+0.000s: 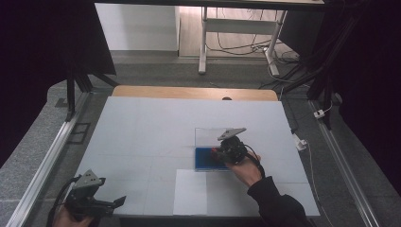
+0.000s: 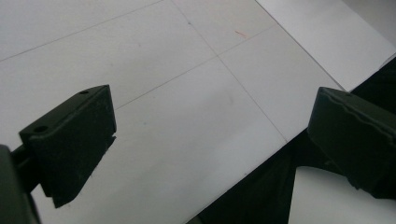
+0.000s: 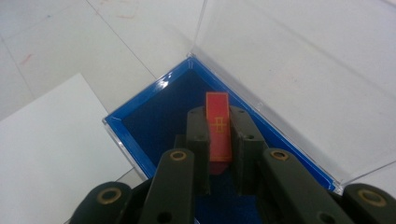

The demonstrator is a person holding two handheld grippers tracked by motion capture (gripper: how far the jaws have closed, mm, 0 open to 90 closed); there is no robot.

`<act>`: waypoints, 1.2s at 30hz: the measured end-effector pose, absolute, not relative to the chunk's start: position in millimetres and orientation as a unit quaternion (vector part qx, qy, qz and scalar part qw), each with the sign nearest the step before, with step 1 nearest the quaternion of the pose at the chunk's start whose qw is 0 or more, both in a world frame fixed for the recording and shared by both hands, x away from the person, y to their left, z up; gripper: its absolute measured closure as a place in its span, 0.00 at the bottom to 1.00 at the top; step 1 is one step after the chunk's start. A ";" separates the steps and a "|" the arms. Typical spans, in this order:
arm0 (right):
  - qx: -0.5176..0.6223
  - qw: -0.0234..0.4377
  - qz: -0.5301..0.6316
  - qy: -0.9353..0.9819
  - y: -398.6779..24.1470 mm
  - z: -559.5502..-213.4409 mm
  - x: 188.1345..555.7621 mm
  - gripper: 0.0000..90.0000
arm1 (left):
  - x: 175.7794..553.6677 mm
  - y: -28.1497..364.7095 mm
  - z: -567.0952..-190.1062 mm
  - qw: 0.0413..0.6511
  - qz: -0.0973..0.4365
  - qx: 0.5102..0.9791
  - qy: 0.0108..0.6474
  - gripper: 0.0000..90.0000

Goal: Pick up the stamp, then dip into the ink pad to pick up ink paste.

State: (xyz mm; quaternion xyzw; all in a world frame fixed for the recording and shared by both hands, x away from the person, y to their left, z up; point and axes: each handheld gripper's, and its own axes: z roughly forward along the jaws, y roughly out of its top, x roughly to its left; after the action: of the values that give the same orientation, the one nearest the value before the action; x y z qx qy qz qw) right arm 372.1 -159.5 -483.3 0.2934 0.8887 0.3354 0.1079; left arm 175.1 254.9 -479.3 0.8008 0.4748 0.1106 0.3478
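Red card [image 3: 218,126], long axis pointing away along the jaws, clamped in the right gripper [image 3: 218,140] over the blue-lined box [image 3: 140,116]; left gripper [image 2: 210,135] gapes wide.

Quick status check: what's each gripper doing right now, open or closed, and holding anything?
Left gripper: open, holding nothing, above the white table.
Right gripper: closed on the red card, over the blue box.
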 end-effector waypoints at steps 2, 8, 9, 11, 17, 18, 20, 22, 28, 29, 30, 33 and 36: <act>0.287 0.109 0.340 0.889 -161.0 -481.0 371.3 0.89 | 175.0 255.1 -479.3 0.348 0.110 0.801 0.475 0.02; 0.285 0.105 0.348 0.887 -163.2 -476.1 369.6 0.89 | 175.1 255.6 -479.1 0.350 0.110 0.800 0.474 0.02; 0.285 0.105 0.348 0.887 -163.2 -476.1 369.6 0.89 | 175.1 255.7 -479.1 0.350 0.110 0.800 0.474 0.02; 0.284 0.103 0.352 0.886 -164.2 -474.4 368.7 0.89 | 175.0 255.7 -479.1 0.351 0.110 0.800 0.474 0.02; 0.279 0.105 0.356 0.886 -165.2 -470.5 365.4 0.89 | 175.0 255.7 -479.1 0.351 0.110 0.801 0.473 0.02; 0.280 0.104 0.357 0.885 -165.2 -469.7 364.7 0.89 | 174.9 255.7 -479.1 0.351 0.110 0.800 0.473 0.02; 0.276 0.105 0.360 0.885 -165.7 -468.3 364.1 0.89 | 174.9 255.6 -479.0 0.351 0.110 0.801 0.473 0.02; 0.273 0.104 0.362 0.885 -165.9 -466.5 363.0 0.89 | 174.9 255.6 -479.0 0.351 0.110 0.801 0.473 0.02; 0.266 0.105 0.364 0.886 -164.9 -463.3 359.8 0.89 | 174.6 255.0 -478.9 0.351 0.110 0.801 0.472 0.02; 0.266 0.106 0.365 0.886 -164.7 -462.7 359.4 0.89 | 174.9 255.0 -479.0 0.351 0.109 0.801 0.473 0.02; 0.266 0.106 0.365 0.886 -164.7 -462.7 359.4 0.89 | 175.1 255.3 -479.1 0.350 0.109 0.801 0.472 0.02; 0.267 0.107 0.363 0.887 -162.8 -461.4 358.5 0.89 | 175.1 255.5 -479.0 0.351 0.109 0.801 0.472 0.02; 0.266 0.107 0.360 0.888 -161.6 -461.7 357.7 0.89 | 175.0 255.0 -479.1 0.351 0.109 0.801 0.472 0.02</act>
State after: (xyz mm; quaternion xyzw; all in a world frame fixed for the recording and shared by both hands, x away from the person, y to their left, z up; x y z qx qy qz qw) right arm 357.7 -161.6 -461.7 0.2660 0.8876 0.3604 0.1072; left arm 175.0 255.0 -479.1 0.8015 0.4718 0.1092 0.3509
